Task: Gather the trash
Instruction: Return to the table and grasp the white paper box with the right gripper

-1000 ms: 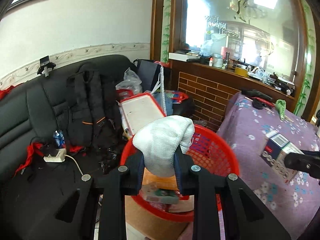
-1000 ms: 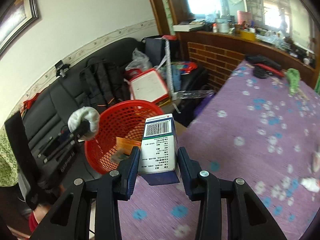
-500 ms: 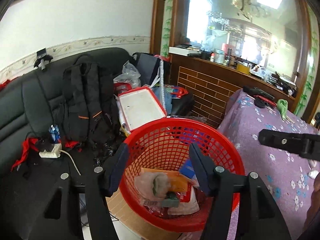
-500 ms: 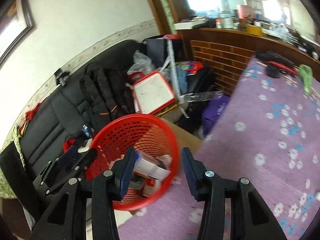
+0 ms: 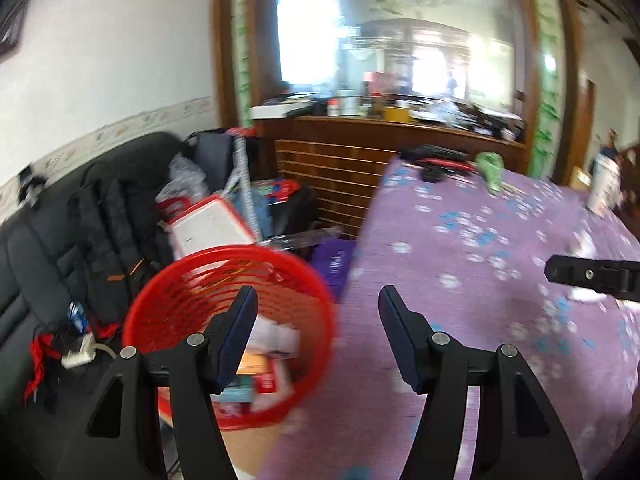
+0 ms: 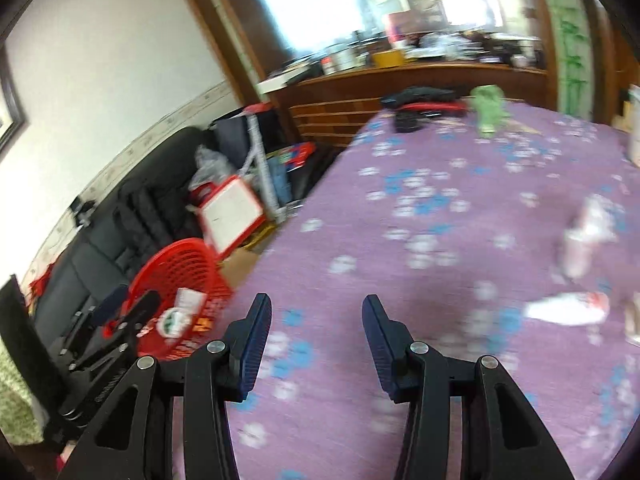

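A red mesh basket (image 5: 304, 292) sits beside the purple flowered table (image 5: 460, 264) and holds boxes and wrappers (image 5: 272, 360). It also shows in the right wrist view (image 6: 176, 264). My left gripper (image 5: 316, 304) is open and empty, over the basket's right rim and the table edge. My right gripper (image 6: 316, 312) is open and empty above the table. White crumpled trash (image 6: 568, 308) and a pale wrapper (image 6: 584, 240) lie on the table to its right. The right gripper's finger (image 5: 592, 276) shows at the left wrist view's right edge.
A black sofa (image 5: 48, 232) with a backpack (image 5: 116, 224) and a red-framed board (image 5: 212, 228) stands left of the basket. A green cloth (image 6: 488, 108) and black items (image 6: 420, 100) lie at the table's far end. A wooden counter (image 5: 380, 128) stands behind.
The left gripper dropped the white cloth and the right dropped the box into the basket. Both opened and have swung right, toward the table.
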Available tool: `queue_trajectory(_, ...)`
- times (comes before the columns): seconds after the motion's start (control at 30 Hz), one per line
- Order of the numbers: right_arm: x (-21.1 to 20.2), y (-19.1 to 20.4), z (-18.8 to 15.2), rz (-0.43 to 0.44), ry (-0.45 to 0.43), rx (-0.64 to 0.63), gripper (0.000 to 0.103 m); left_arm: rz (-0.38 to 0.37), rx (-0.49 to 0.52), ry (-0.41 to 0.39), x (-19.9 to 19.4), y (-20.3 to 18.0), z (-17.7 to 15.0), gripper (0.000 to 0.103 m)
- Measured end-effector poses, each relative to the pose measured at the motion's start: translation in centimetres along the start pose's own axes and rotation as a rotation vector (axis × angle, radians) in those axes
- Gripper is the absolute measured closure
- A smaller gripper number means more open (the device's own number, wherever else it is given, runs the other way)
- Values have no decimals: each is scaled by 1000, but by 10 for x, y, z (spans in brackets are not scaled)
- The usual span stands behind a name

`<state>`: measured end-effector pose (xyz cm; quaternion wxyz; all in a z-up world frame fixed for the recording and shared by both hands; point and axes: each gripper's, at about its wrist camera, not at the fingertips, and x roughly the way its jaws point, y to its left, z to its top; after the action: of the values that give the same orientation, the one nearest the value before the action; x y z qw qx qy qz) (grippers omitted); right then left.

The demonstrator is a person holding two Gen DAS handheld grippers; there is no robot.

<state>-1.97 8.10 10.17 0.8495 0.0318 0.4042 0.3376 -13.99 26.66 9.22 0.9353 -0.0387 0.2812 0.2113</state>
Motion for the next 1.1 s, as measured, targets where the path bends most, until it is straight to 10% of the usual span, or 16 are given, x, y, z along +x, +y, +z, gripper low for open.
queue_trajectory(0.73,-107,-250,-33,-436,-118,262,54,-420,509,150,10,-273,7,31)
queue_trajectory(0.93,-75,-251,-37,-537,-53,139,65,-428,537,177,26,-291,3,31)
queue_trajectory(1.1,-58,-251,-42,-588,-1,82,100,-460,562,199,39,-304,1,30)
